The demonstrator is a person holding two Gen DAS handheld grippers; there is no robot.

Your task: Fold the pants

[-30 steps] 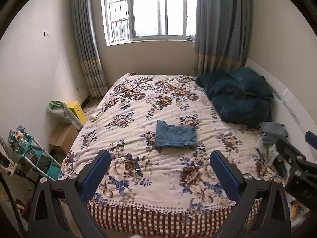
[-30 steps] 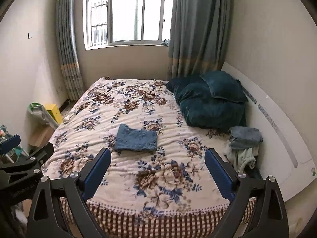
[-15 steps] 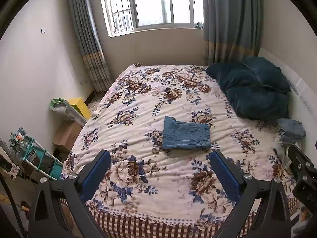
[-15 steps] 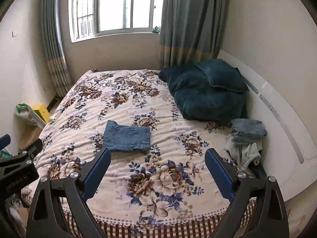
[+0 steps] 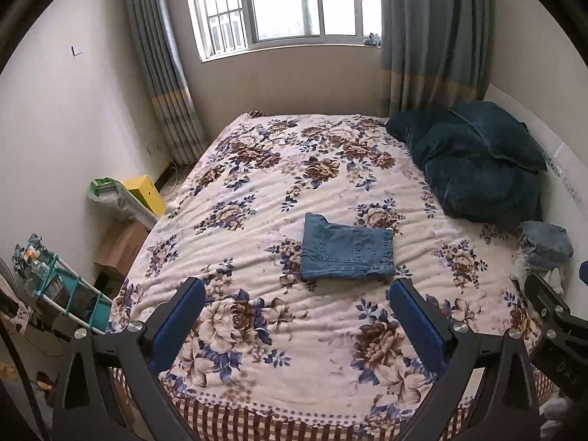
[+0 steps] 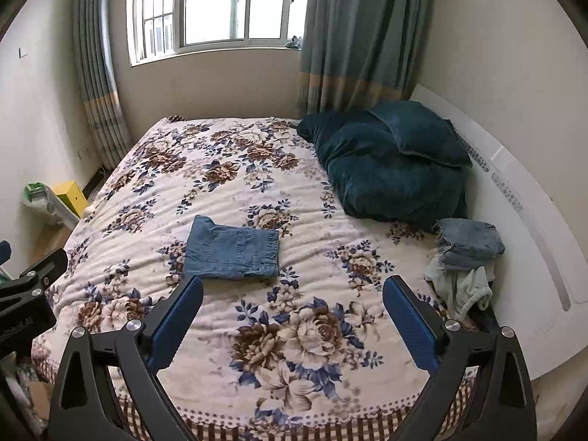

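Blue denim pants (image 5: 347, 248) lie folded into a flat rectangle in the middle of the floral bed cover (image 5: 279, 169); they also show in the right wrist view (image 6: 231, 249). My left gripper (image 5: 296, 318) is open and empty, held above the bed's near edge, just short of the pants. My right gripper (image 6: 292, 316) is open and empty, to the right of the pants. The right gripper's body shows at the left wrist view's right edge (image 5: 555, 327).
Dark teal pillows (image 6: 393, 165) lie at the bed's far right. A pile of folded jeans and light clothes (image 6: 465, 257) sits by the white headboard (image 6: 522, 228). A yellow box (image 5: 145, 193), cardboard boxes and a teal rack (image 5: 55, 290) stand on the floor left.
Both grippers have moved forward and higher over the bed, tilting down; the folded pants now sit closer. The pants have not moved. Both grippers stay open.
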